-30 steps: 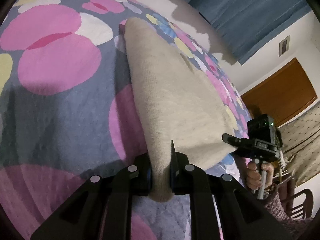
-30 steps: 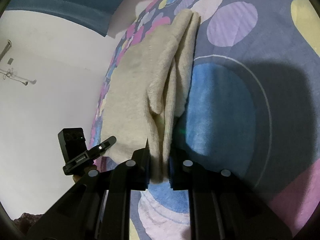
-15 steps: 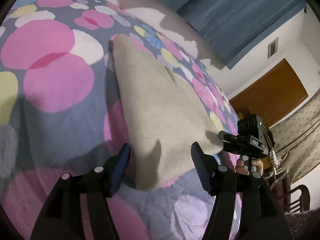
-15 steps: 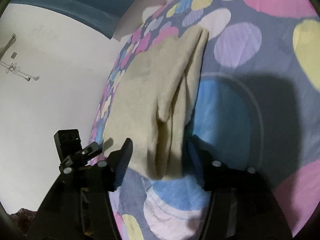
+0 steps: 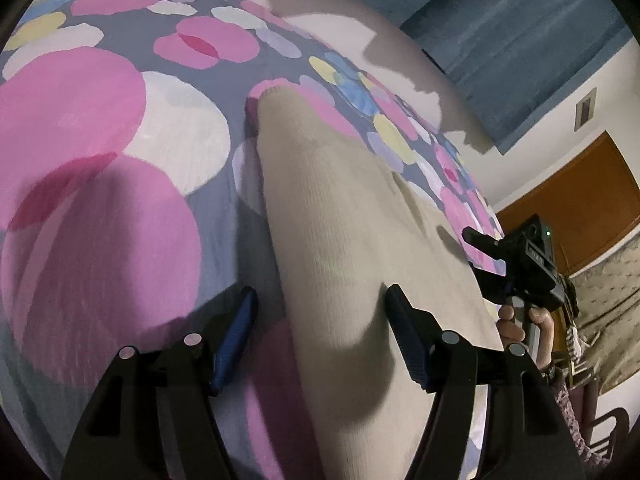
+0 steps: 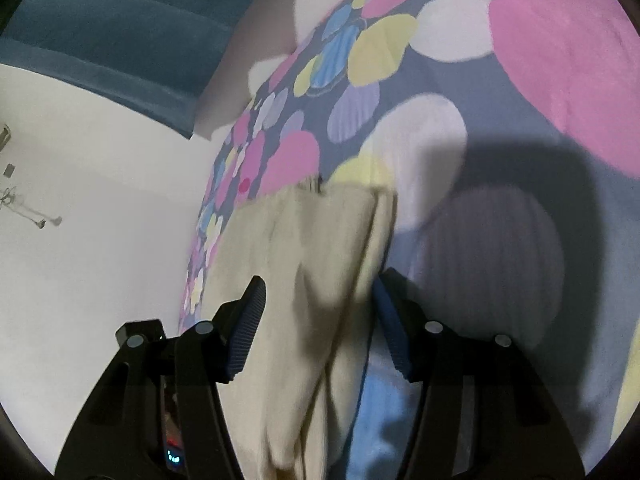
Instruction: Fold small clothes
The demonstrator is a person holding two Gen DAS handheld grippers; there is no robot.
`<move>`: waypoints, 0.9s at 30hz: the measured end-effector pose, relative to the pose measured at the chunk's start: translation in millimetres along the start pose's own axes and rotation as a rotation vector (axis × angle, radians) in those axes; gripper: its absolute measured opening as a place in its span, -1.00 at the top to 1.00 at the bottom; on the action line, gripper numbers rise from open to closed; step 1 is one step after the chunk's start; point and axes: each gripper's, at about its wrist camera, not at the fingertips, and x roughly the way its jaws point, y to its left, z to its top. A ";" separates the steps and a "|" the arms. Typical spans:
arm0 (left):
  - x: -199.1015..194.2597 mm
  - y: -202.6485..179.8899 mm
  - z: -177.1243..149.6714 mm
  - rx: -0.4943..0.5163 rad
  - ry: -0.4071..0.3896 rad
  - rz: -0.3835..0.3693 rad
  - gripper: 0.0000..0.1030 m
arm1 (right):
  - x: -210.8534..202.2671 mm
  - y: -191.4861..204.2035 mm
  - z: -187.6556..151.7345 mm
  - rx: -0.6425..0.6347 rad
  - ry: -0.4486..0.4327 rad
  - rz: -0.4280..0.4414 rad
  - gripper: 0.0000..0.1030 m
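Observation:
A folded beige knitted garment (image 5: 352, 248) lies flat on the bed's flowered cover (image 5: 100, 208). My left gripper (image 5: 320, 300) is open, its jaws spread over the garment's near left edge, holding nothing. The right gripper (image 5: 486, 252) shows in the left wrist view at the garment's right side, held by a hand. In the right wrist view the garment (image 6: 304, 280) runs between the open jaws of my right gripper (image 6: 318, 292), which holds nothing. The garment's layered right edge lies by the right finger (image 6: 390, 320).
The bed cover (image 6: 520, 160) has pink, white, yellow and blue circles. A blue curtain (image 5: 500, 40) hangs beyond the bed, a wooden door (image 5: 580, 208) and a chair (image 5: 608, 432) stand at the right. A white wall (image 6: 100, 220) is left of the bed.
Both grippers were shut on the garment's near edge a second ago. Both have opened and let it drop onto the bed, then moved forward over it.

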 end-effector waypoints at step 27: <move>-39.6 -15.2 -52.0 0.021 0.022 0.013 -0.05 | -29.2 25.8 -85.2 -0.089 0.074 -0.025 -0.02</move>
